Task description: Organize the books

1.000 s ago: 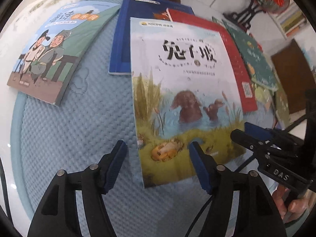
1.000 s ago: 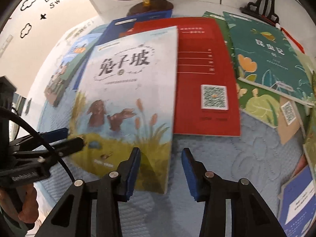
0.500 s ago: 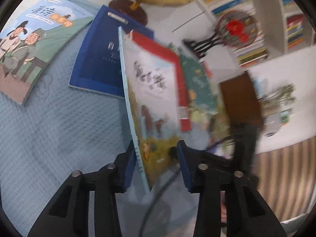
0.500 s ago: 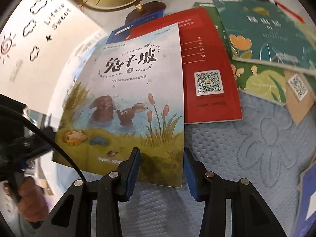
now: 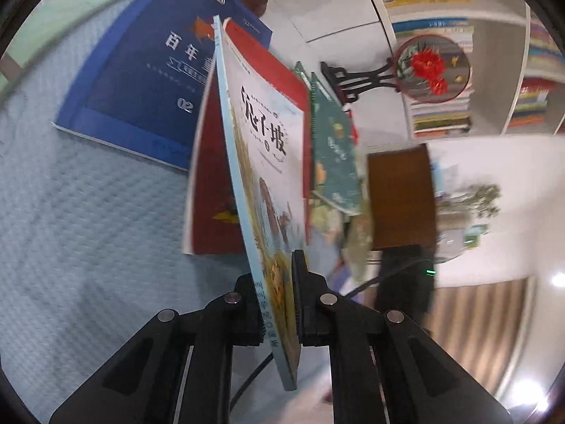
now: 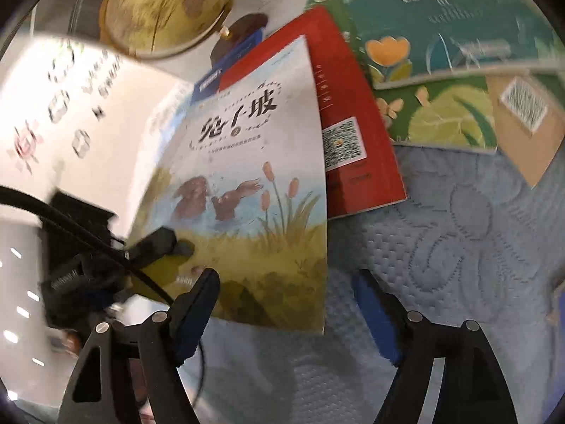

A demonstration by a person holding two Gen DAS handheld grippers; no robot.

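The rabbit picture book (image 5: 268, 134) is raised on edge above the blue quilted mat (image 5: 70, 229). My left gripper (image 5: 279, 282) is shut on its lower edge. In the right wrist view the same book (image 6: 254, 162) tilts up, and the left gripper (image 6: 159, 243) pinches its lower left part. My right gripper (image 6: 286, 304) is opening; the book's bottom edge sits between its blue pads (image 6: 374, 314), which do not press on it. A red book (image 6: 353, 106) lies under the rabbit book, and a dark blue book (image 5: 141, 70) lies to its left.
Green books (image 6: 441, 28) overlap at the mat's back right. A globe (image 6: 166, 10) stands at the back, with a round ornament on a black stand (image 5: 430, 67) and bookshelves (image 5: 494, 70) behind. A hand shows below the left gripper.
My left gripper shut on the rabbit book's edge and tipped it up off the pile. My right gripper, earlier closed around the book's bottom edge, has spread its jaws and let go.
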